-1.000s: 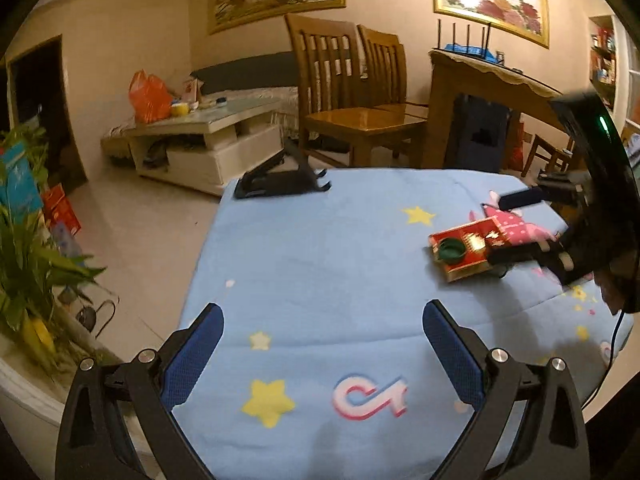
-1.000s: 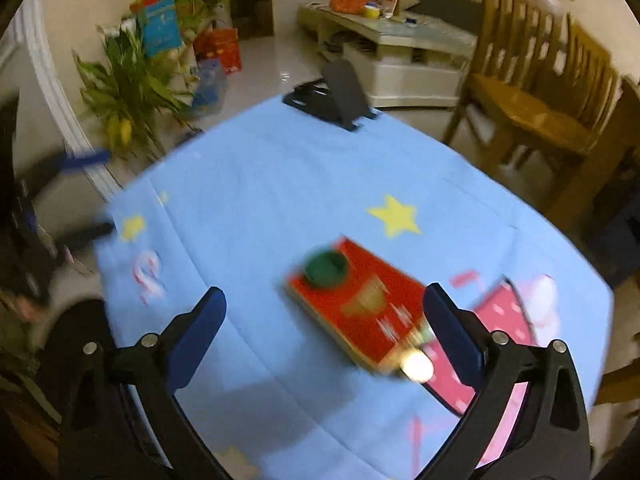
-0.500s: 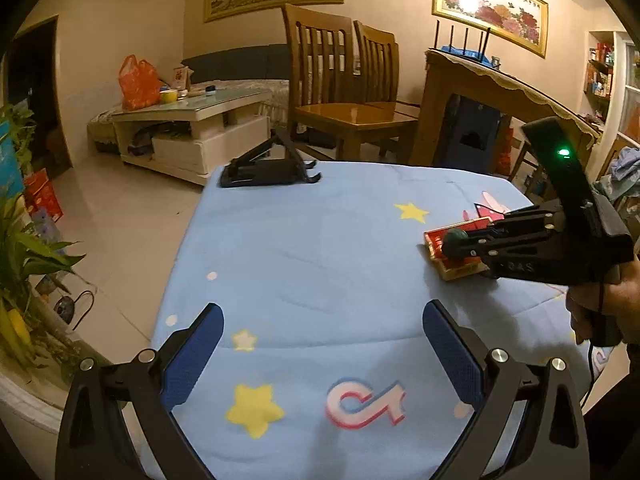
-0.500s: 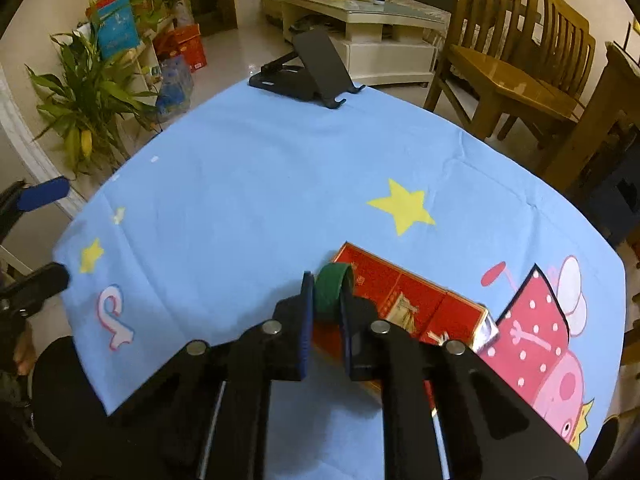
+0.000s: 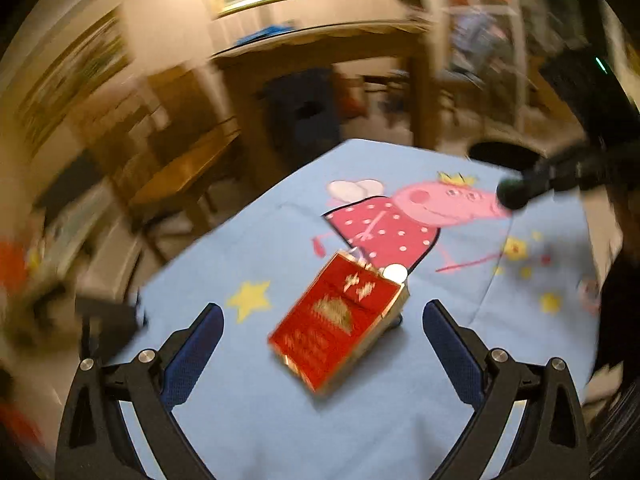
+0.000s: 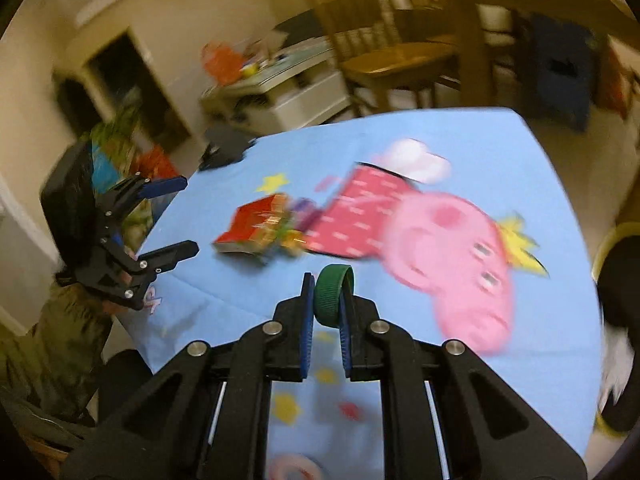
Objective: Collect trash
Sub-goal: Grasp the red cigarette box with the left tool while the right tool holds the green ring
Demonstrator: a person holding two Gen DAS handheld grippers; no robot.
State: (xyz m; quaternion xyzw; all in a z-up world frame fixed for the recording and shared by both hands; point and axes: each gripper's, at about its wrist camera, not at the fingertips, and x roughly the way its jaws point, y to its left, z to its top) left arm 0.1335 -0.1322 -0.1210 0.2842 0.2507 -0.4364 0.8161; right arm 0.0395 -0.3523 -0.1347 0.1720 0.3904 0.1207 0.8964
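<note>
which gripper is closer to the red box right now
Left. The left gripper is open right around the red box; the right gripper, holding the green cap, is lifted away.

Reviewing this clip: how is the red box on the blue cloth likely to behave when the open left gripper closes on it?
The red box looks like thin card, so probably light and likely to dent if squeezed hard. It lies flat on the tablecloth, so it should slide rather than roll. Its glossy gold edges may be slippery between the left gripper pads.
</note>
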